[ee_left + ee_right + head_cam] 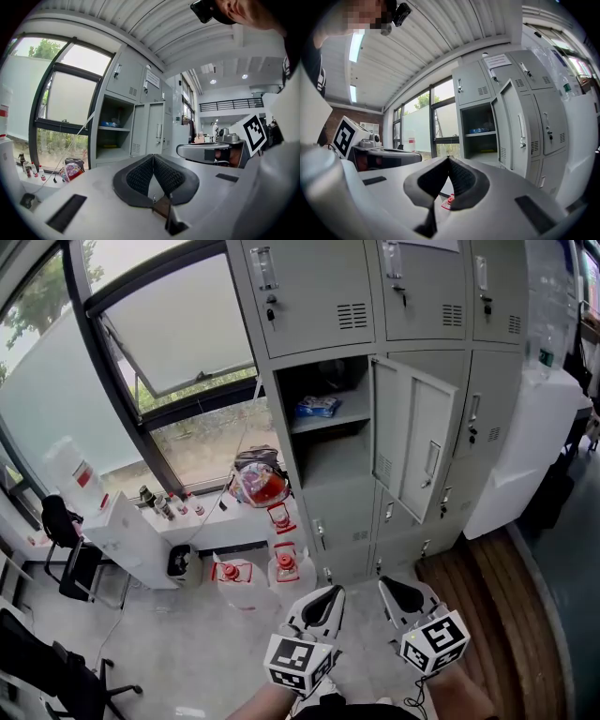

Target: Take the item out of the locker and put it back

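Note:
A grey locker bank (412, 306) stands ahead. One compartment (328, 418) is open, and its door (414, 451) swings out to the right. A blue packet (317, 407) lies on the shelf inside, and it also shows in the left gripper view as the blue packet (110, 124) and in the right gripper view as the blue packet (478, 130). My left gripper (333, 591) and right gripper (386, 583) are held low, side by side, well short of the locker. Both are shut with nothing between the jaws: left gripper (153, 155), right gripper (448, 158).
Clear jugs with red caps (286, 568) stand on the floor left of the locker, below a red bag (260, 486) on the window ledge. A black chair (66, 531) is at far left. A white covered unit (525, 456) stands right of the locker, and wooden planking (478, 606) runs in front of it.

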Available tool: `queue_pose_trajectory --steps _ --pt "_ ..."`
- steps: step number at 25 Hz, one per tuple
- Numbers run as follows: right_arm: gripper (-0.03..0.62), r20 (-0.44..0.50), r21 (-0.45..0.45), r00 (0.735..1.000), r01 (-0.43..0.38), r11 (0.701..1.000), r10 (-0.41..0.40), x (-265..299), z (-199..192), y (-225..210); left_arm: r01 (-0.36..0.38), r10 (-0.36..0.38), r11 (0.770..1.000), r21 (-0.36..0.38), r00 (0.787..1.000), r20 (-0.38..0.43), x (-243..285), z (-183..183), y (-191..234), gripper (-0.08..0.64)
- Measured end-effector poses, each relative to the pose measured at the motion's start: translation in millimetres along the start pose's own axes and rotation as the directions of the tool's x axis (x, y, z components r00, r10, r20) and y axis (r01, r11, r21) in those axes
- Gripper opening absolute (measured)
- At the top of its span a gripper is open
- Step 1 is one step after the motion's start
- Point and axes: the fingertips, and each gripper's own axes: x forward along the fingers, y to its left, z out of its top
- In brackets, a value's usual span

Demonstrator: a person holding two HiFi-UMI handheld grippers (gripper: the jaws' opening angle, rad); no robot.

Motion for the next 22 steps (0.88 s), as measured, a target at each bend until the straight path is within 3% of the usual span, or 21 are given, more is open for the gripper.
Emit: queue_pose_trajectory --steps 22 --pt "0.052 0.035 -0.164 0.997 0.074 0.984 -0.069 126 49 5 0.047 -0.05 0.998 0.047 0.998 0.044 19 27 109 0.017"
